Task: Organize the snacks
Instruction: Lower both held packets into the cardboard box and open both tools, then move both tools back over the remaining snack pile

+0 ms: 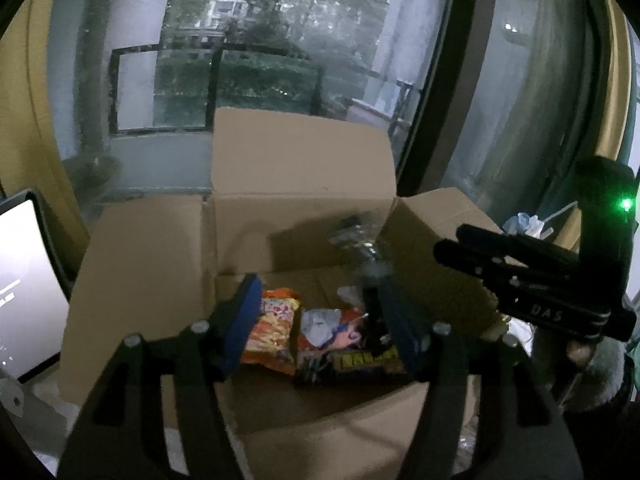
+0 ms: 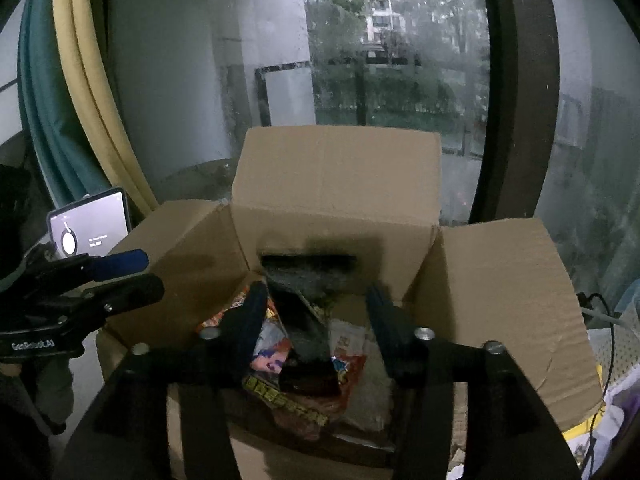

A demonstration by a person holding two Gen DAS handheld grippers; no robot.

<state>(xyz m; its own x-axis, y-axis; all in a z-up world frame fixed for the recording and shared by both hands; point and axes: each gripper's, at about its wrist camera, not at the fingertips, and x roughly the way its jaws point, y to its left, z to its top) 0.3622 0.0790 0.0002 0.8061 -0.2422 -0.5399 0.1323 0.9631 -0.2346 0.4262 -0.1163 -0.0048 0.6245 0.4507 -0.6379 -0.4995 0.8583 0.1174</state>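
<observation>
An open cardboard box (image 1: 304, 184) stands in front of me with its flaps up; it also shows in the right wrist view (image 2: 340, 184). Inside lie several snack packets: an orange one (image 1: 272, 328), a red and white one (image 1: 332, 328) and a dark one with yellow print (image 1: 368, 360). My left gripper (image 1: 320, 316) is open and empty above them. My right gripper (image 2: 316, 312) is open over the box; a dark blurred packet (image 2: 308, 332) hangs or falls between its fingers, apparently untouched. A colourful packet (image 2: 272, 356) lies below.
A lit tablet (image 1: 24, 280) leans at the left of the box, also in the right wrist view (image 2: 92, 224). A large window (image 1: 280, 60) stands behind the box. Yellow and teal curtains (image 2: 72, 92) hang at the left. Cables and bags (image 2: 608, 380) lie at the right.
</observation>
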